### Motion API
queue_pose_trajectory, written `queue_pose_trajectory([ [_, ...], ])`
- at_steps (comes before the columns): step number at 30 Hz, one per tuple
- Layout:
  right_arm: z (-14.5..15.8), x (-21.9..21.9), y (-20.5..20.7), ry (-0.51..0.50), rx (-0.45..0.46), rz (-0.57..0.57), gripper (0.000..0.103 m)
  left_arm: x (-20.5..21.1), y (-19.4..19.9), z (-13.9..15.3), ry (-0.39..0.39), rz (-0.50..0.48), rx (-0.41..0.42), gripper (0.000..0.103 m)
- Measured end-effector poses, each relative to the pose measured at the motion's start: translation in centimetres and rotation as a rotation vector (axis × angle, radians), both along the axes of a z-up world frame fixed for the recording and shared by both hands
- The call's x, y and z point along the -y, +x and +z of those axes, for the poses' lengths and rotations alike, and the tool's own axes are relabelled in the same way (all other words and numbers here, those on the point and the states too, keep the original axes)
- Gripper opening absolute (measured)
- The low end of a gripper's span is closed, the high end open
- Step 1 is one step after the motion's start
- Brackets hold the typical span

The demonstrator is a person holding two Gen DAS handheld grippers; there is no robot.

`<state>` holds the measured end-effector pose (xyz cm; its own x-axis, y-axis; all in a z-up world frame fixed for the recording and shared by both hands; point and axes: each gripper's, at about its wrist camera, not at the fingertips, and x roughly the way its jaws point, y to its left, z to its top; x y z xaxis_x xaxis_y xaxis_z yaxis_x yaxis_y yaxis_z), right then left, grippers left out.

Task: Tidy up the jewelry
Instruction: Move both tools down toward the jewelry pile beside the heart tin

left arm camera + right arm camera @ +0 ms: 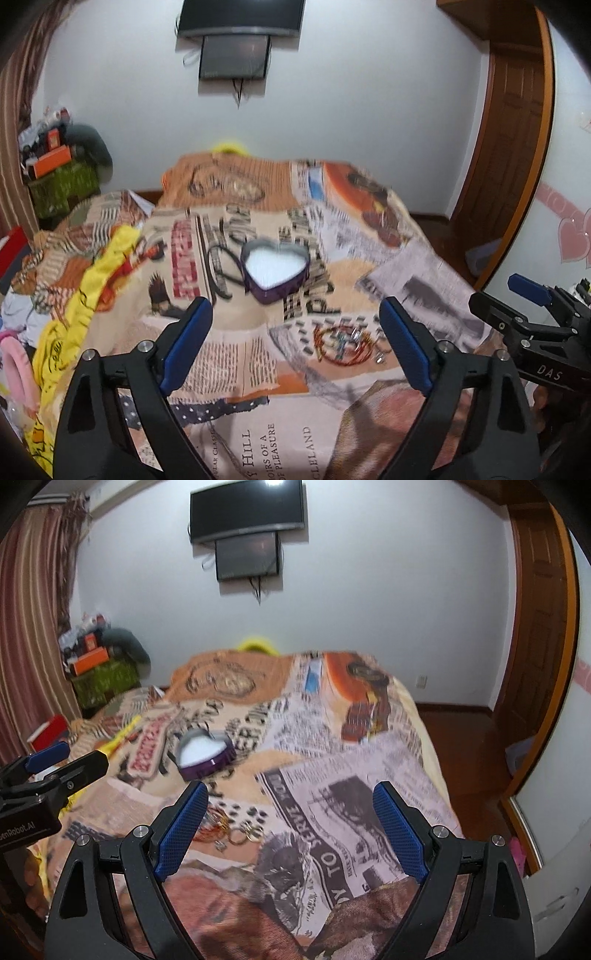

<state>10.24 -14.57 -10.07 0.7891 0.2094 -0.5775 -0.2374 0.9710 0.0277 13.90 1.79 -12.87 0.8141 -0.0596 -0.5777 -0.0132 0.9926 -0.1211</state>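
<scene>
Both claws, left (295,345) and right (290,829), are standing wide apart, holding nothing, above the bed (424,266). The bangles (345,343) are lying tangled near its front edge, well apart from the heart box (275,267).

Both wrist cameras look forward and down over the bed (332,424), side by side, sharing the heart-shaped box (275,271).

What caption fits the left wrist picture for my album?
Open left gripper above a printed patchwork blanket, facing a purple heart-shaped tin box and tangled beaded jewelry.
</scene>
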Motion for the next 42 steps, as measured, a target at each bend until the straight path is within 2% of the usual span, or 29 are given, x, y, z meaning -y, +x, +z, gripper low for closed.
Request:
queue_pose_trajectory([
  [3,-1.8,-0.1,1.2,-0.019,-0.054,0.016,0.089,-0.4,1.3,-2.0,-0.029,-0.012,-0.073,0.083],
  [5,-2.6,-0.1,1.6,-0.021,-0.077,0.027,0.089,-0.7,2.1,-3.3,-0.054,-0.011,-0.125,0.073],
  [8,-3.8,-0.1,2.2,-0.017,-0.109,0.048,0.089,-1.2,3.2,-4.9,-0.103,-0.01,-0.187,0.071],
  [12,-5.1,-0.1,3.3,0.002,-0.16,0.083,0.077,-1.3,4.1,-6.3,-0.127,-0.022,-0.233,0.062],
  [19,-6.7,-0.1,4.6,0.034,-0.236,0.135,0.057,-0.5,5.3,-7.2,-0.131,-0.066,-0.266,0.043],
  [26,-7.2,-0.7,5.1,0.032,-0.258,0.194,0.044,0.3,6.0,-7.4,-0.109,-0.088,-0.257,0.027],
  [34,-7.4,-2.2,5.5,-0.005,-0.258,0.243,0.03,0.6,6.8,-7.8,-0.099,-0.101,-0.252,0.017],
  [39,-7.6,-2.4,5.9,-0.008,-0.267,0.256,0.025,1.0,7.1,-8.0,-0.098,-0.127,-0.255,0.008],
  [40,-7.7,-2.5,6.0,-0.01,-0.272,0.26,0.022,1.0,7.3,-8.1,-0.106,-0.138,-0.257,0.005],
  [42,-8.0,-2.7,5.9,-0.019,-0.276,0.267,0.017,1.1,7.3,-8.2,-0.103,-0.142,-0.257,0.004],
])
